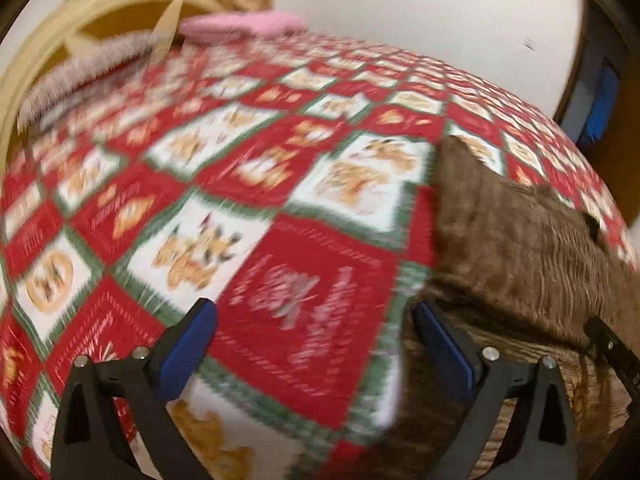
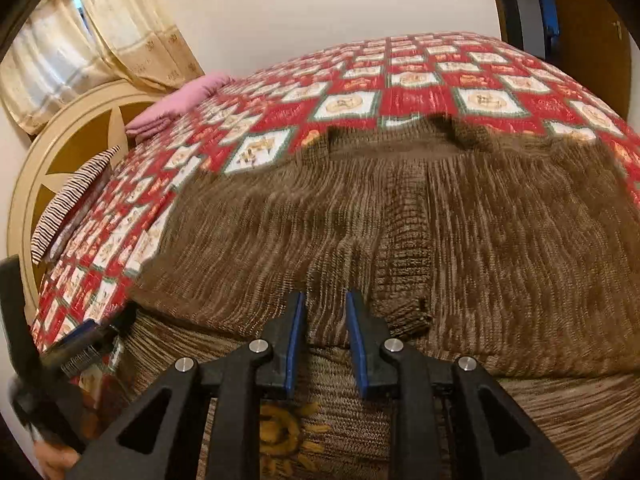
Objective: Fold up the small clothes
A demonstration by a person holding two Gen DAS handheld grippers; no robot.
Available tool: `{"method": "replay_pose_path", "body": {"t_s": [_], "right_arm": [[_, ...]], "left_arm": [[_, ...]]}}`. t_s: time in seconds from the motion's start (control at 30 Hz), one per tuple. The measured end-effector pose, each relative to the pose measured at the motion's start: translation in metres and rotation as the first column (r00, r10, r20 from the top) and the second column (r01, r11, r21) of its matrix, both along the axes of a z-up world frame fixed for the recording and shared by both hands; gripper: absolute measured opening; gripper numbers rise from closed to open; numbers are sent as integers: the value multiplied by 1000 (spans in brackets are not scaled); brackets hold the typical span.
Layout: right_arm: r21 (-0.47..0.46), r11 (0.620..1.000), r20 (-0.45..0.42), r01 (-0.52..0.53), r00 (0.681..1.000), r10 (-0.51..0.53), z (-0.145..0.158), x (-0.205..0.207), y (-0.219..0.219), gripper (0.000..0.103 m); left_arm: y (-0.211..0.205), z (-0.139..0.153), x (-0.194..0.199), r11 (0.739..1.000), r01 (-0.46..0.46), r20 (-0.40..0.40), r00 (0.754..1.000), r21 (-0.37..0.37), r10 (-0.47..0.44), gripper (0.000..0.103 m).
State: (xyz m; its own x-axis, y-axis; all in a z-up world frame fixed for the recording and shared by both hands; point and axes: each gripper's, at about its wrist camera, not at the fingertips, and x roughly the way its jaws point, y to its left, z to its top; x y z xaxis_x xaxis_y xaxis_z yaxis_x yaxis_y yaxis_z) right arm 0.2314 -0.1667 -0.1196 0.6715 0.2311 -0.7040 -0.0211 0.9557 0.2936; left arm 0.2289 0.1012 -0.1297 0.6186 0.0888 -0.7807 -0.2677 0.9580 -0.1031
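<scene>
Brown knit sweater lies on the bed, on a red, white and green patchwork quilt, near the bed's near edge. Part of it is doubled over itself, fold line running side to side just ahead of the right gripper. Long axis looks side to side across the bed; neckline notch sits on the far edge, pointing toward the far side of the bed. A yellow flower motif shows on the lower layer, near edge.

Right gripper fingers are close together with a narrow gap; brown knit shows between them, but whether they pinch it cannot be told. Left gripper fingers are spread wide apart, nothing between them, hovering over quilt at the sweater's left edge; this view is motion-blurred.

At the headboard end of the bed: folded pink cloth and a striped folded piece lying on the quilt. Curtain behind. No containers in view.
</scene>
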Motion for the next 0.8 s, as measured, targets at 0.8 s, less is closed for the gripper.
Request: {"method": "replay_pose_path", "body": {"t_s": [0.8], "right_arm": [[-86, 926, 132, 368, 925, -356, 83, -287, -127, 63]], "left_arm": [[-11, 23, -122, 914, 381, 44, 920, 136, -390, 102]]}}
